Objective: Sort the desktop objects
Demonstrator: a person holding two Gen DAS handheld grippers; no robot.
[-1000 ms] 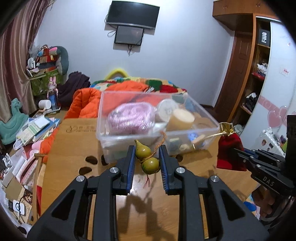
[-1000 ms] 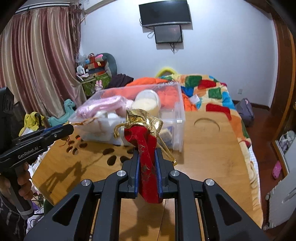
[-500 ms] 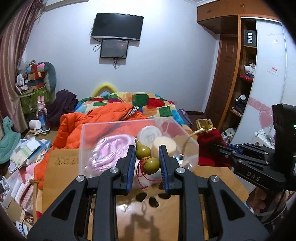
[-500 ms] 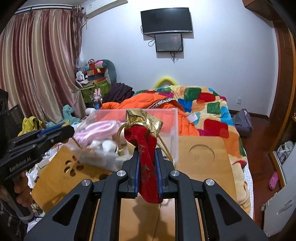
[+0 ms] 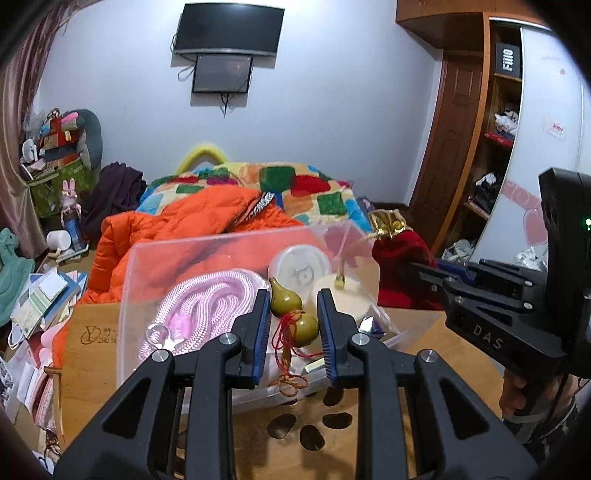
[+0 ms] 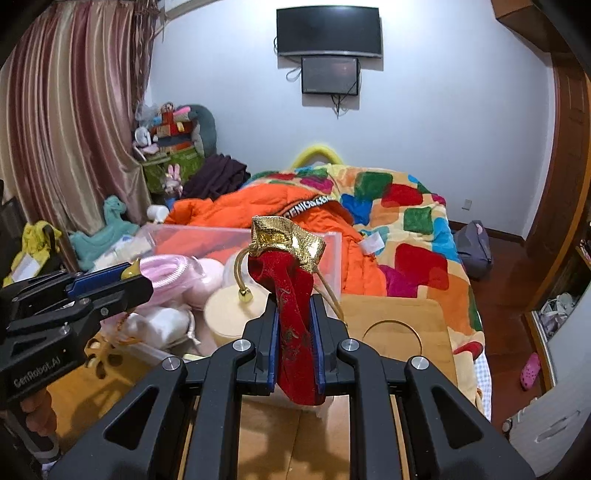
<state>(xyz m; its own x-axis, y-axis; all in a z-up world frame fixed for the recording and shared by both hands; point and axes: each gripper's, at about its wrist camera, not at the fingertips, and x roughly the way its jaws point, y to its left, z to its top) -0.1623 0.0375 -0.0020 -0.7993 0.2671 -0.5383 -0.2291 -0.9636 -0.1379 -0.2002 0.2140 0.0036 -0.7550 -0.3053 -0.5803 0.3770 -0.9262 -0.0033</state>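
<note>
The left gripper (image 5: 293,321) has its jaws clamped on a small green gourd (image 5: 293,314) with red string, held over the near side of the clear bin (image 5: 133,295). The right gripper (image 6: 294,332) has its jaws clamped on a red pouch (image 6: 295,332) with a gold collar, held just beside the bin's right end. The left gripper's body reads "GenRobot.AI" in the right view; the right one's reads "DAS" in the left view.

The bin sits on the wooden table (image 5: 92,369), near its far edge, and holds a pink rope (image 5: 207,299), a white lid (image 5: 299,267) and a cream round box (image 5: 354,299). The tabletop carries a burnt-in "Y" logo with small writing too fine to read, leaf-shaped cutouts at the near side and a round recess (image 6: 391,328) to the right.

Behind the table an orange jacket (image 6: 266,210), with a strip lettered "GENIO", lies on a patchwork bed (image 6: 406,221). A TV (image 6: 328,31) hangs on the wall. A black box (image 5: 509,61) on the shelf reads "FIIIO".
</note>
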